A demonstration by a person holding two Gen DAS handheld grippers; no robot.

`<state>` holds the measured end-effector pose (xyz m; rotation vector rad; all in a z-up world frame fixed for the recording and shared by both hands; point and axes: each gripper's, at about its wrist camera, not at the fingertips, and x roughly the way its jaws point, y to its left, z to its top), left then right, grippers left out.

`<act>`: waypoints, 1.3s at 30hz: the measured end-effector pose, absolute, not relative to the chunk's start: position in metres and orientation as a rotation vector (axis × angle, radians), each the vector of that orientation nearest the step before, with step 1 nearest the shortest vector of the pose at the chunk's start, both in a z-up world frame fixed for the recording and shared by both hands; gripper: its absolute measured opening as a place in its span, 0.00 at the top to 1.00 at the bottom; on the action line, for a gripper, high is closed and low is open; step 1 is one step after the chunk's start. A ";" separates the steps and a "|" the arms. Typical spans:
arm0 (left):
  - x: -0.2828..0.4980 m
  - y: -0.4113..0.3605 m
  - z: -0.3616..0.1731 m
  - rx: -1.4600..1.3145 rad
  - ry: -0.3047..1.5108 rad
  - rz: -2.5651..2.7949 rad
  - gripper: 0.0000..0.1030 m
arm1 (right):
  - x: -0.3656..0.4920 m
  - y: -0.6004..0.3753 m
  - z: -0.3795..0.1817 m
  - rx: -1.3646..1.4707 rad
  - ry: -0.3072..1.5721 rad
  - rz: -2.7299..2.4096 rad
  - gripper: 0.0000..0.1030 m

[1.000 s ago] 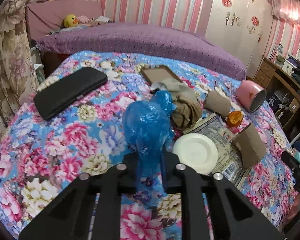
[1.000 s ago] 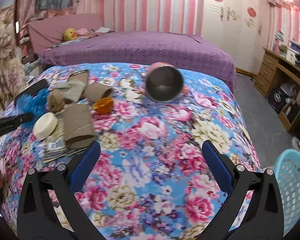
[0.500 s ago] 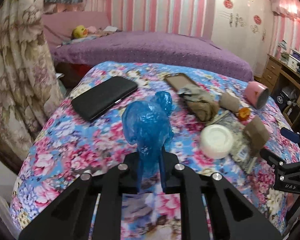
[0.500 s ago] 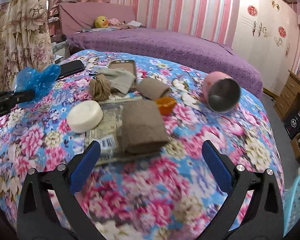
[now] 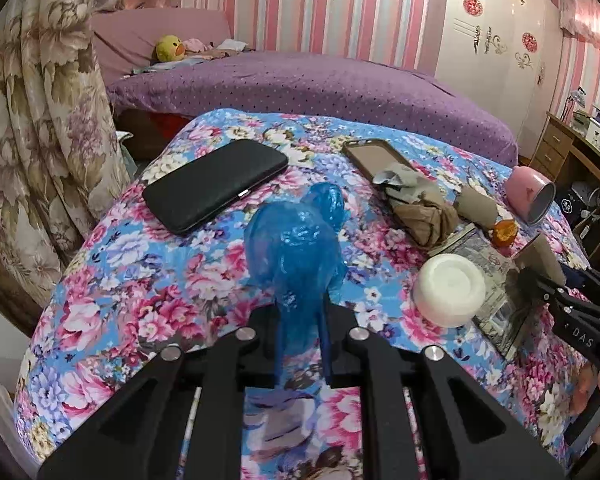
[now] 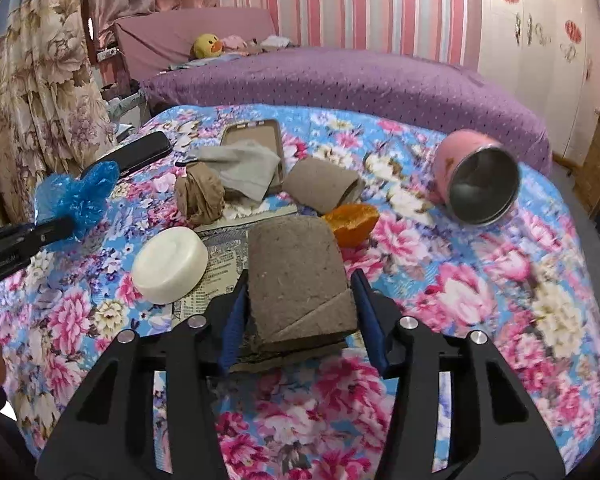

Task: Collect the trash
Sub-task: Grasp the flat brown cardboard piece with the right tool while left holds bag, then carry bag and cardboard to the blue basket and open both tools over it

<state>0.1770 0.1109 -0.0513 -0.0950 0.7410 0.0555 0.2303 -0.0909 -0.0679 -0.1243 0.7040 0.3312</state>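
while the left claw (image 5: 300, 320) pinches the blue bag (image 5: 296, 240), right claw (image 6: 298, 312) spread, flanking the cardboard piece's (image 6: 296, 264) edges.

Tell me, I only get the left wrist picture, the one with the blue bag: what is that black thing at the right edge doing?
Observer: That is the right tongs. Their own camera shows them straddling a flat brown cardboard piece, one blue pad on each side.
Visitor: Squeezing it?
Observer: The pads sit close against its edges, but I cannot tell whether they press.
Visitor: Anything inside the pink cup?
Observer: The right view looks straight into the pink cup: bare steel, nothing visible inside.
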 end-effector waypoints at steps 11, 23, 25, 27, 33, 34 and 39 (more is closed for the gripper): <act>0.161 0.085 -0.040 -0.091 0.735 0.036 0.86 | 0.196 -0.133 -0.054 -0.113 0.660 0.268 0.52; 0.126 -0.002 -0.014 -0.041 0.682 -0.077 0.86 | 0.152 -0.206 -0.028 -0.073 0.627 0.210 0.52; 0.123 -0.015 -0.012 -0.040 0.679 -0.093 0.86 | 0.145 -0.224 -0.024 -0.068 0.618 0.179 0.52; 0.120 -0.031 -0.008 -0.034 0.668 -0.117 0.86 | 0.139 -0.242 -0.021 -0.062 0.614 0.149 0.52; 0.123 -0.078 0.004 -0.037 0.666 -0.201 0.86 | 0.123 -0.298 -0.017 -0.023 0.619 0.073 0.52; 0.124 -0.083 0.007 -0.031 0.668 -0.214 0.86 | 0.122 -0.309 -0.017 0.008 0.626 0.069 0.52; 0.120 -0.117 0.021 0.032 0.646 -0.284 0.86 | 0.108 -0.342 -0.013 -0.001 0.616 -0.011 0.52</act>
